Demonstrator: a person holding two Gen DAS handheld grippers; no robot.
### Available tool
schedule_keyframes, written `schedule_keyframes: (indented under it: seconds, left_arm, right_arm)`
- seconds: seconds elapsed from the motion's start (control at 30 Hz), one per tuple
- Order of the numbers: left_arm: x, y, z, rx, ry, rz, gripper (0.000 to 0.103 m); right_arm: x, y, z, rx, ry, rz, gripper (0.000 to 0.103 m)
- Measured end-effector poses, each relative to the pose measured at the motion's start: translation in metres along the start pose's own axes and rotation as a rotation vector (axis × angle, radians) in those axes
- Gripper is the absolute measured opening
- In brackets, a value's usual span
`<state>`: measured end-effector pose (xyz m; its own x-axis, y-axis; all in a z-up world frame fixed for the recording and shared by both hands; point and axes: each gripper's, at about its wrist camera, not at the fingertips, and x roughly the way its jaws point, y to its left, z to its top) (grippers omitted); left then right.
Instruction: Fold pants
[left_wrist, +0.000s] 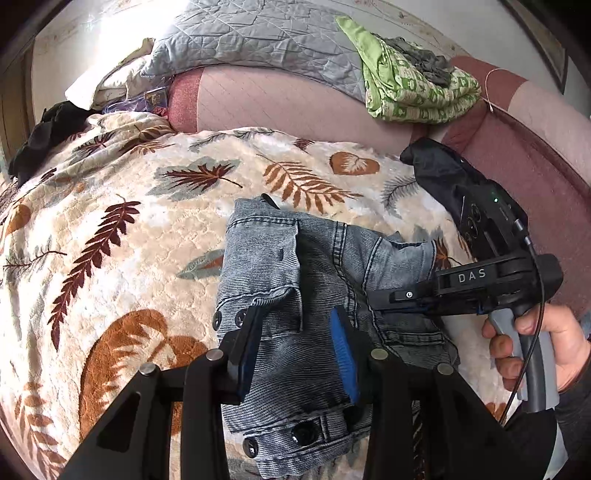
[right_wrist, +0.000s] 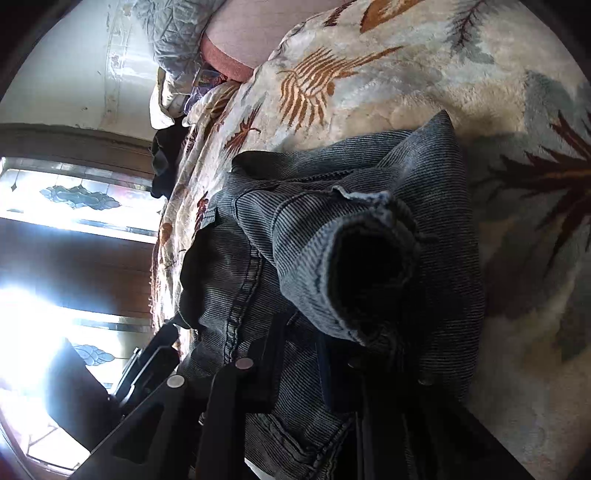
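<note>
Grey-blue denim pants lie folded in a compact bundle on a leaf-patterned blanket. My left gripper hovers over the near waistband part with its jaws apart, one finger on each side of a fold of denim. My right gripper comes in from the right at the bundle's right edge, held by a hand. In the right wrist view the pants fill the middle, a hem opening facing the camera, and the right gripper has dark fingers spread, pressed into the denim.
A green patterned cloth and a grey quilted pillow lie on the pink mattress at the back. Dark clothing sits at the blanket's far left. A dark garment lies right of the pants. A bright window shows at left.
</note>
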<state>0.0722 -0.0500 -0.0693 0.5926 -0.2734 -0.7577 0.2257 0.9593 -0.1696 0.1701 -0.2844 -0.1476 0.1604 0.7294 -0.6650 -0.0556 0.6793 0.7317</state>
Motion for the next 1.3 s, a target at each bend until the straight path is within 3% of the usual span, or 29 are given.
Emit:
schedule_keyframes:
  seconds: [0.07, 0.17, 0.23, 0.27, 0.3, 0.33, 0.37, 0.4, 0.43, 0.47, 0.5, 0.63, 0.7, 0.73, 0.8, 0.87, 0.93, 1.07, 1.17, 1.23, 1.3]
  left_arm:
    - [0.028, -0.006, -0.009, 0.056, 0.144, 0.023, 0.046]
    - [0.029, -0.020, -0.021, 0.163, 0.072, 0.087, 0.047]
    - [0.031, -0.019, -0.019, 0.139, 0.083, 0.086, 0.047]
    - [0.033, -0.018, -0.017, 0.130, 0.089, 0.080, 0.047]
    - [0.034, -0.018, -0.017, 0.133, 0.092, 0.079, 0.048]
    - [0.034, -0.018, -0.017, 0.142, 0.089, 0.077, 0.048]
    - [0.034, -0.019, -0.018, 0.153, 0.084, 0.075, 0.049]
    - [0.034, -0.020, -0.018, 0.160, 0.080, 0.070, 0.049]
    - [0.033, -0.020, -0.019, 0.163, 0.077, 0.070, 0.049]
    - [0.033, -0.019, -0.018, 0.158, 0.077, 0.064, 0.049]
    - [0.033, -0.018, -0.017, 0.153, 0.079, 0.059, 0.049]
    - [0.024, -0.012, -0.010, 0.103, 0.061, 0.025, 0.049]
    - [0.019, -0.008, -0.006, 0.059, 0.049, -0.001, 0.049]
    - [0.018, -0.009, -0.004, 0.046, 0.044, -0.018, 0.049]
    - [0.021, -0.017, -0.006, 0.077, 0.060, -0.013, 0.051]
    - [0.036, -0.031, -0.015, 0.192, 0.099, 0.078, 0.054]
    - [0.038, -0.036, -0.018, 0.235, 0.089, 0.118, 0.054]
    - [0.027, -0.028, -0.009, 0.141, 0.101, 0.097, 0.054]
    - [0.013, -0.028, -0.008, 0.112, 0.062, 0.089, 0.055]
    - [0.013, -0.024, -0.010, 0.081, 0.057, 0.092, 0.062]
    - [0.028, -0.020, -0.017, 0.058, 0.104, 0.120, 0.066]
  right_arm:
    - [-0.007, 0.014, 0.005, -0.030, 0.000, -0.034, 0.022]
    - [-0.032, 0.043, 0.020, -0.106, -0.096, -0.022, 0.026]
    - [-0.038, 0.052, 0.034, -0.115, -0.122, 0.004, 0.038]
    - [-0.031, 0.051, 0.040, -0.109, -0.103, 0.001, 0.051]
    - [-0.021, 0.047, 0.045, -0.098, -0.066, -0.010, 0.058]
    - [-0.009, 0.036, 0.049, -0.087, -0.038, -0.064, 0.057]
    - [0.001, 0.019, 0.051, -0.060, -0.022, -0.118, 0.050]
    - [0.007, -0.003, 0.053, 0.008, -0.017, -0.101, 0.036]
    - [0.004, -0.022, 0.053, 0.095, -0.042, -0.007, 0.033]
    - [-0.004, -0.033, 0.050, 0.145, -0.071, 0.018, 0.020]
    - [-0.009, -0.032, 0.048, 0.132, -0.089, -0.020, 0.019]
    - [-0.031, 0.000, 0.047, 0.026, -0.138, -0.056, 0.029]
    - [-0.032, 0.009, 0.051, -0.016, -0.140, -0.044, 0.050]
    - [-0.026, 0.007, 0.053, -0.021, -0.134, -0.072, 0.052]
    - [-0.013, -0.014, 0.053, 0.016, -0.101, -0.117, 0.045]
    - [-0.014, -0.024, 0.051, 0.078, -0.142, -0.063, 0.044]
    - [-0.026, -0.011, 0.046, 0.050, -0.159, -0.089, 0.047]
    - [-0.051, 0.022, 0.031, -0.083, -0.190, -0.139, 0.047]
    - [-0.053, 0.033, 0.017, -0.166, -0.212, -0.213, 0.047]
    - [-0.041, 0.032, 0.007, -0.231, -0.198, -0.320, 0.051]
    - [-0.016, 0.027, -0.004, -0.321, -0.133, -0.447, 0.053]
